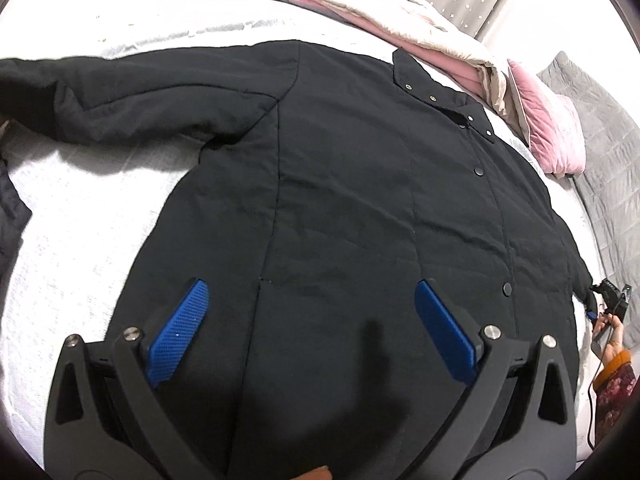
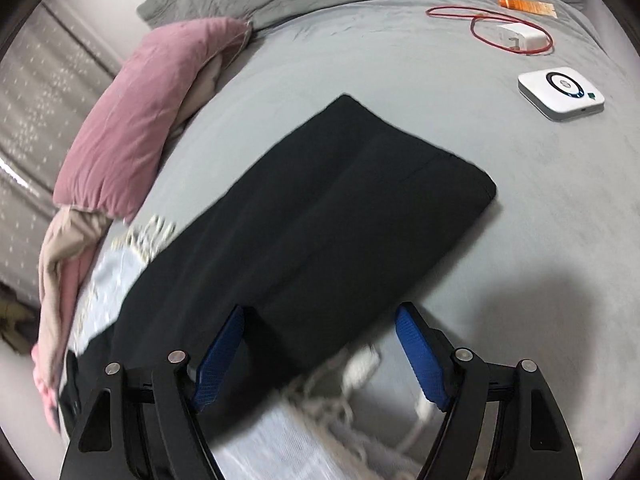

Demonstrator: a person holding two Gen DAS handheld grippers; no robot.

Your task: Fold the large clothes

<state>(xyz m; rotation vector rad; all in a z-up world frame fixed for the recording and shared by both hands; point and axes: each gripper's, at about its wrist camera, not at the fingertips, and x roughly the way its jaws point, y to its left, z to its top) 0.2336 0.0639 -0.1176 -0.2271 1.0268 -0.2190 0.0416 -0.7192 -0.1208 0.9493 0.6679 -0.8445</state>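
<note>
Jacket (image 1: 340, 208) lies flat on the bed (image 1: 80, 216), one sleeve (image 2: 320, 216) stretched toward the bed's far side. Left gripper (image 1: 312, 316) hangs over it, fingers wide apart, empty. Right gripper (image 2: 320, 344) has fingers apart over the sleeve, not pinching.

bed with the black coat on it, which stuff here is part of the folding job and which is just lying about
Part of the job:
black coat, spread flat
its sleeve
left gripper, open over the coat
right gripper, open over the sleeve

Just lying about:
pink pillow
white box
red cable
white charger
orange tube
</note>
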